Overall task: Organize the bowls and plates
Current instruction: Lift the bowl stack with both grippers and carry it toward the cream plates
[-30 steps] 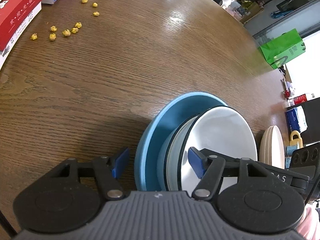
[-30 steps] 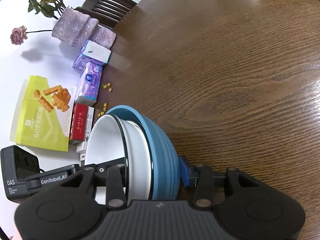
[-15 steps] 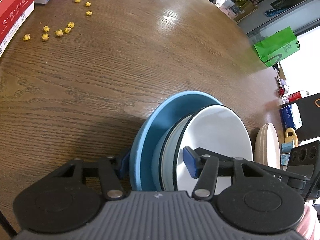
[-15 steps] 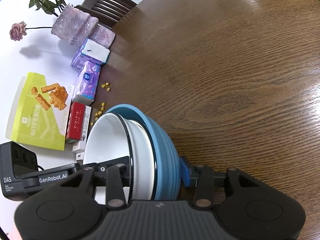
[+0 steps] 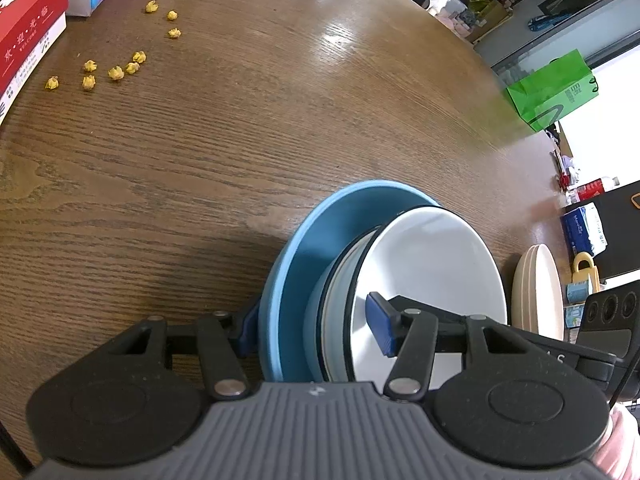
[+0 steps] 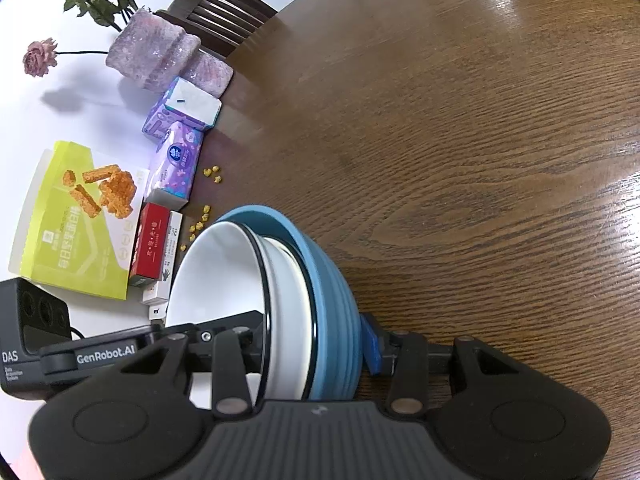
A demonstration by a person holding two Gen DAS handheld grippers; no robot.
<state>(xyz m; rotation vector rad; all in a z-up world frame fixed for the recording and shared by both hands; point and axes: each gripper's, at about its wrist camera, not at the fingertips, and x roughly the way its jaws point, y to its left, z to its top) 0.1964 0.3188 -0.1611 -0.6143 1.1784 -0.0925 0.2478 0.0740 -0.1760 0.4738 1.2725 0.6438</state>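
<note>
L gripper (image 5: 316, 328), wider a sec ago, is now clamping the bowl stack's (image 5: 400, 264) near-left rim; R gripper (image 6: 316, 344) is gripping its right rim. Stack, near table (image 5: 240, 140) edge, is getting lift-ready.

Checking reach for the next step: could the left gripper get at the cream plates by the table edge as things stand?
Probably not: the left gripper straddles the stacked bowls, which stand between it and the cream plates.

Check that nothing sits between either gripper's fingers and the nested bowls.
Nothing visible does. The left gripper straddles the bowls' wall, with one finger outside the blue bowl and the other inside the white bowl. The right gripper does the same from the opposite side.
</note>
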